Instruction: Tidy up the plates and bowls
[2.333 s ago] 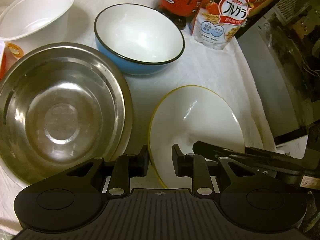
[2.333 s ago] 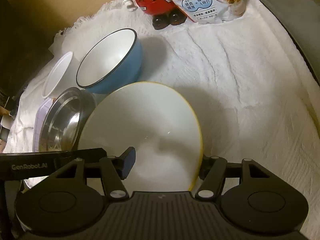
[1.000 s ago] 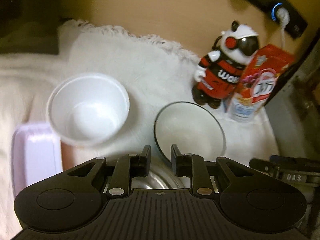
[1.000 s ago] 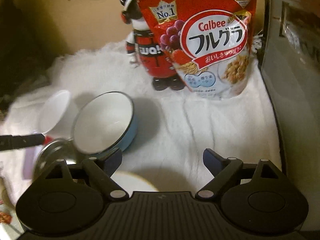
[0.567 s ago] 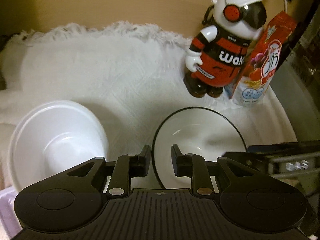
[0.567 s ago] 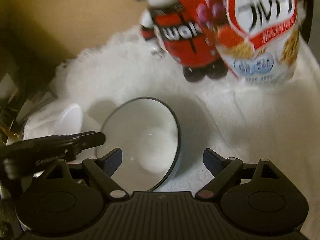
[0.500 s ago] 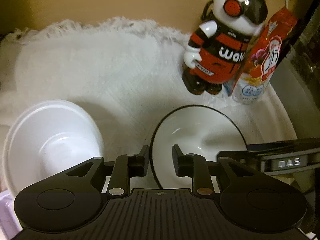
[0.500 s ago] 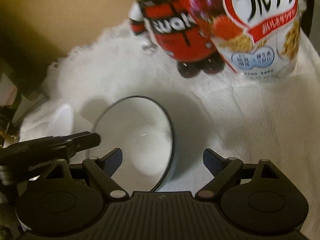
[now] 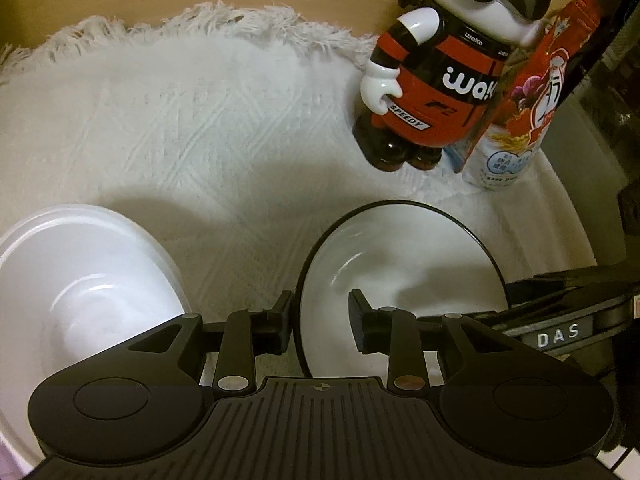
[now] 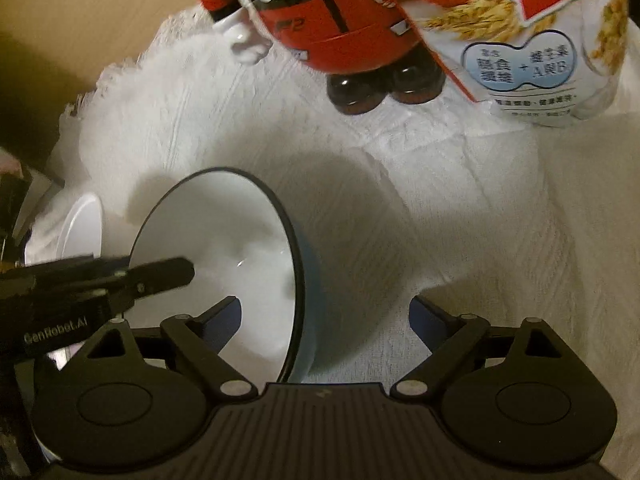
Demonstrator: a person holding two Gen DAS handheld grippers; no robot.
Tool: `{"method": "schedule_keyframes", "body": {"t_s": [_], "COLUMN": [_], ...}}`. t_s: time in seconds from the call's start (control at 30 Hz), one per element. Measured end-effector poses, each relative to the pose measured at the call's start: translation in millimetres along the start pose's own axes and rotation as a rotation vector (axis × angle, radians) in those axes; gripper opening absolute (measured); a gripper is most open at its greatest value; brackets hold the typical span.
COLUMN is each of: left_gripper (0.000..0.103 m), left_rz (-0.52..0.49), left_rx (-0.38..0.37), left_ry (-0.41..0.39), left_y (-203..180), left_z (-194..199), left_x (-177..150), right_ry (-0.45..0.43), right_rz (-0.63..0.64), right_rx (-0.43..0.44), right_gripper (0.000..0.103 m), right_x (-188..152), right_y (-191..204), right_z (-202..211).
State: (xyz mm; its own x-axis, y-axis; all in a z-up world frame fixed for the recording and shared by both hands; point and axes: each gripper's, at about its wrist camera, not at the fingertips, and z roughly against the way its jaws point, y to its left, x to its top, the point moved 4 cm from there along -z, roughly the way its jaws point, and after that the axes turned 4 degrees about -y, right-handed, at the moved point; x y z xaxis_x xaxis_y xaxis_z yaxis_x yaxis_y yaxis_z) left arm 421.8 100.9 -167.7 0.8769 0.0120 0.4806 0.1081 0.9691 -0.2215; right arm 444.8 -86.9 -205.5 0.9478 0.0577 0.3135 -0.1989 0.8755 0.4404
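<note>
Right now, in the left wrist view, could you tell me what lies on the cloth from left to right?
White plastic bowl → black-rimmed bowl → robot figure → cereal bag.

My black-rimmed blue enamel bowl (image 9: 404,264) sits on the white fringed cloth (image 9: 200,120). Left of that bowl is the white plastic bowl (image 9: 80,280). Behind it stand the red robot figure (image 9: 448,80) and, further right, the cereal bag (image 10: 532,40).

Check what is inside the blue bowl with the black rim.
The blue bowl shows a bare white interior, with one left gripper finger reaching in. Its near inner wall is hidden behind the gripper bodies.
</note>
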Motion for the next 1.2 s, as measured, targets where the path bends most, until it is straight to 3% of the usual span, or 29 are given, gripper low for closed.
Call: {"method": "schedule_keyframes", "body": {"t_s": [0.07, 0.13, 0.4, 0.47, 0.53, 0.6, 0.7, 0.77, 1.0, 1.2], "left_gripper": [0.030, 0.025, 0.024, 0.024, 0.024, 0.023, 0.026, 0.030, 0.030, 0.027], "left_rz": [-0.013, -0.009, 0.005, 0.002, 0.007, 0.013, 0.010, 0.011, -0.028, -0.046], "left_rx": [-0.005, -0.010, -0.049, -0.058, -0.066, -0.079, -0.092, -0.102, -0.119, -0.090], "left_ry": [0.000, 0.001, 0.011, 0.016, 0.021, 0.031, 0.056, 0.069, 0.089, 0.087], "left_y": [0, 3, 8, 9, 9, 10, 10, 8, -20, -34], "left_z": [1, 2, 3, 4, 3, 1, -2, -3, -14, -22], "left_x": [0, -1, 0, -1, -1, 1, 3, 5, 8, 15], "right_ry": [0.020, 0.030, 0.137, 0.109, 0.080, 0.073, 0.050, 0.035, -0.032, -0.038], "right_rz": [0.009, 0.012, 0.161, 0.128, 0.099, 0.067, 0.025, -0.022, -0.028, -0.058], "right_rx": [0.020, 0.013, -0.142, -0.157, -0.125, -0.089, -0.123, -0.131, -0.179, -0.144], "right_gripper": [0.103, 0.103, 0.102, 0.082, 0.069, 0.064, 0.059, 0.048, 0.046, 0.045], "right_x": [3, 4, 6, 6, 3, -3, -6, -6, -5, -8], "right_y": [1, 4, 30, 31, 37, 42, 42, 37, 21, -6], "right_z": [-5, -8, -27, -22, -15, -10, -10, -7, 20, 30]}}
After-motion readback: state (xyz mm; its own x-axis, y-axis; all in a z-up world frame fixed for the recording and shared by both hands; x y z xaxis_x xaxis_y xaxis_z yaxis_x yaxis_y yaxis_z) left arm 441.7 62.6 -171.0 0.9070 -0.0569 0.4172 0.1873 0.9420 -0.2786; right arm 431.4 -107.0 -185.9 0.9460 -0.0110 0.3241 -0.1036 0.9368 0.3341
